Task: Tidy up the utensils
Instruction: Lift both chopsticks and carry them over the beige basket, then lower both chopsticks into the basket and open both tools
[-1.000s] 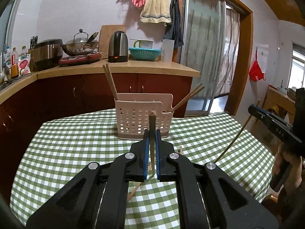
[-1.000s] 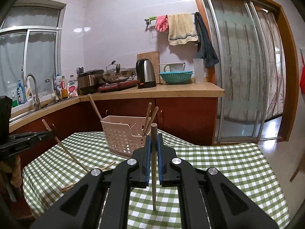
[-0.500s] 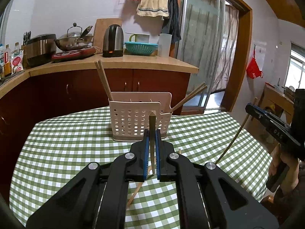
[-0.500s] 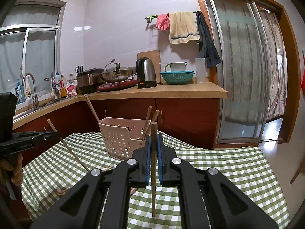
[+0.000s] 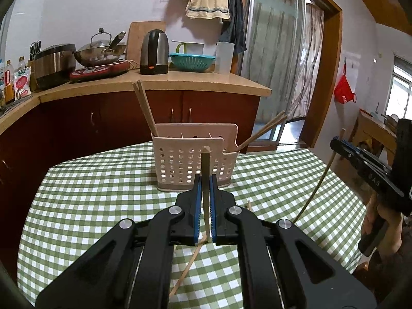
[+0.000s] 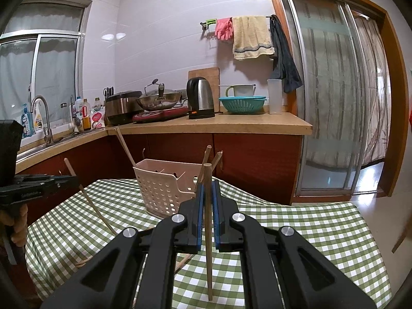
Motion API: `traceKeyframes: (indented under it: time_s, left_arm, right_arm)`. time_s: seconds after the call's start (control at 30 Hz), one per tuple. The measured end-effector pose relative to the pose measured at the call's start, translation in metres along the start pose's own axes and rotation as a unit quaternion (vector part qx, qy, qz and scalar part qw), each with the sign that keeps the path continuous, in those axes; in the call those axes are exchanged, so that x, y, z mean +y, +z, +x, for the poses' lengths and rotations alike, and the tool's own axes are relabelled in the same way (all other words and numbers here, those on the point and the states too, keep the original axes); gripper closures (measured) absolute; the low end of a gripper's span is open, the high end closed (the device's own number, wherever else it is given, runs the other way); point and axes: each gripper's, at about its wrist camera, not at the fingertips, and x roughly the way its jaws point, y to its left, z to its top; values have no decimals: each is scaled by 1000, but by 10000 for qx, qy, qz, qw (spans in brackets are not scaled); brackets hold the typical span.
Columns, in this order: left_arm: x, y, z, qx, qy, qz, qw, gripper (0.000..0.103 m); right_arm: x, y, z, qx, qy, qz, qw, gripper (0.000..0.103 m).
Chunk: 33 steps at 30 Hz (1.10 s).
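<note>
Chopstick (image 5: 205, 170) in each clamped gripper

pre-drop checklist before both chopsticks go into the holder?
1. Left gripper shut on its chopstick: ok.
2. Right gripper shut on its chopstick: ok.
3. Utensil holder upright on the checked tablecloth: ok.
4. Room in the holder: chopsticks lean at both ends, middle looks free: ok.
5. Either tip above the holder's rim: not ok, both short of it.
6. Loose chopstick on the cloth cleared: not ok.

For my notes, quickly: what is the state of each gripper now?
Left gripper: closed on a chopstick.
Right gripper: closed on another chopstick.
</note>
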Motion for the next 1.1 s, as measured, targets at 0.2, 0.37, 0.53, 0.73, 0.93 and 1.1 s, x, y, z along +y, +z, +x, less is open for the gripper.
traceKeyframes:
  time_s: [0.2,0.37,0.53,0.73,0.93,1.1]
  left_arm:
    - [4,7,10,-107,-50,-125,9999,97]
    - [4,19,-1,-319,-28,-8,9995,97]
    - [10,44,-15,-624,-21,53,9980,97]
    - [13,84,-30,-1185,119,200,9927,97]
    - [15,123,-34,-1776,260,272,9834,97]
    - [19,142,-12,-1953,446,341,9791,97]
  right_arm:
    - [3,4,1,14,28,-4,10000,96]
    - [7,18,-2,-142,118,-12,9998,96]
    - [16,42,-1,-417,319,-71,9986,96]
    - [32,78,8,-918,529,-283,9940,96]
    - [41,113,29,-1371,668,-353,9877,96]
    - [46,128,56,-1605,673,-378,9840,96]
